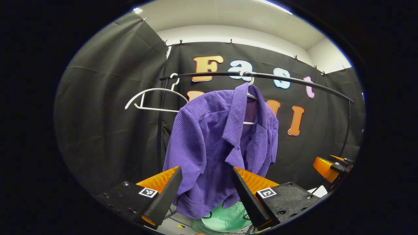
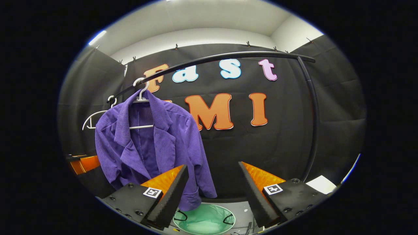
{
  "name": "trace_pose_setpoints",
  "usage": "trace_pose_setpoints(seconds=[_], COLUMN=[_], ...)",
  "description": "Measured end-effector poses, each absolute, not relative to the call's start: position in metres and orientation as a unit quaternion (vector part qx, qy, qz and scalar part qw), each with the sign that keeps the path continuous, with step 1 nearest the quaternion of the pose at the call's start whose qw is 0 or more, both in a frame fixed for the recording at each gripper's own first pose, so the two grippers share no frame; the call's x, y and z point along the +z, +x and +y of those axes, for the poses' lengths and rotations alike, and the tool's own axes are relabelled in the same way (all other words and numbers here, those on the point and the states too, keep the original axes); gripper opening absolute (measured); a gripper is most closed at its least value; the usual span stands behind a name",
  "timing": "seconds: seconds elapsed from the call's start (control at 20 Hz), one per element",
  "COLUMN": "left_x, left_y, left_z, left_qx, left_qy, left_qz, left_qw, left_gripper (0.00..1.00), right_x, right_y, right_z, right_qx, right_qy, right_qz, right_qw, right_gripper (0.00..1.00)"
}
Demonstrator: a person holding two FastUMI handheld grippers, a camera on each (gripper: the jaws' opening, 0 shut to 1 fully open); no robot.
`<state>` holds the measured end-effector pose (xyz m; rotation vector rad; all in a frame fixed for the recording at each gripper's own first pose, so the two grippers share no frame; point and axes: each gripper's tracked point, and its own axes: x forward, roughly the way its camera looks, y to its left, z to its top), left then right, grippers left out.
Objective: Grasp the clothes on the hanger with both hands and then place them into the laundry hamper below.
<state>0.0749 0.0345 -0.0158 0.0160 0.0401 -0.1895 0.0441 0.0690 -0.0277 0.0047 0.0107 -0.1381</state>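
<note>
With my left claw (image 1: 204, 192) and right claw (image 2: 212, 192) both open, I'd pinch the soft, limp purple jacket (image 1: 209, 147) at its shoulders.

My left fingers (image 1: 163, 195) and the jacket (image 1: 209, 143) hide most of the hamper (image 1: 228, 218). The jacket covers its hanger (image 2: 141, 126) except the hook and a stretch of bar. My other gripper (image 1: 331, 166) is cut off at the edge.
</note>
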Motion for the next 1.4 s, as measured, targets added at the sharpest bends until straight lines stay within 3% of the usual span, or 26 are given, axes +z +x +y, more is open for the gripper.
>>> trace_pose_setpoints(seconds=[0.05, 0.45, 0.5, 0.55, 0.6, 0.65, 0.8, 0.95, 1.0, 1.1, 1.4], left_x=[-0.018, -0.031, -0.031, -0.03, -0.03, -0.03, -0.035, -0.046, -0.05, -0.055, -0.053], left_y=[0.078, 0.091, 0.091, 0.092, 0.093, 0.093, 0.101, 0.114, 0.119, 0.128, 0.154], left_z=[0.033, 0.028, 0.027, 0.026, 0.023, 0.02, 0.006, -0.005, -0.009, -0.016, -0.035], left_qx=[-0.099, -0.1, -0.1, -0.1, -0.101, -0.103, -0.114, -0.114, -0.114, -0.116, -0.127], left_qy=[0.004, -0.008, -0.007, -0.007, -0.007, -0.009, -0.011, -0.001, 0.002, 0.002, -0.008], left_qz=[0.023, 0.033, 0.032, 0.032, 0.031, 0.031, 0.031, 0.036, 0.038, 0.042, 0.038], left_qw=[0.995, 0.994, 0.994, 0.994, 0.994, 0.994, 0.993, 0.993, 0.993, 0.992, 0.991], left_gripper=[0.95, 0.92, 0.95, 0.92, 0.95, 0.92, 0.95, 0.92, 0.95, 0.92, 0.92], right_x=[-0.029, -0.037, -0.039, -0.04, -0.042, -0.042, -0.04, -0.037, -0.037, -0.043, -0.064], right_y=[0.047, 0.079, 0.084, 0.09, 0.097, 0.103, 0.126, 0.146, 0.151, 0.161, 0.19], right_z=[0.075, 0.104, 0.108, 0.113, 0.119, 0.124, 0.136, 0.142, 0.145, 0.152, 0.161], right_qx=[-0.065, -0.025, -0.019, -0.012, -0.004, 0.004, 0.022, 0.033, 0.037, 0.048, 0.063], right_qy=[0.004, 0.015, 0.018, 0.02, 0.022, 0.024, 0.024, 0.015, 0.016, 0.021, 0.022], right_qz=[0.01, 0.028, 0.03, 0.032, 0.035, 0.036, 0.034, 0.03, 0.029, 0.037, 0.066], right_qw=[0.998, 0.999, 0.999, 0.999, 0.999, 0.999, 0.999, 0.999, 0.999, 0.998, 0.996], right_gripper=[0.9, 0.9, 0.9, 0.9, 0.98, 0.98, 0.98, 0.98, 0.98, 0.98, 0.98])
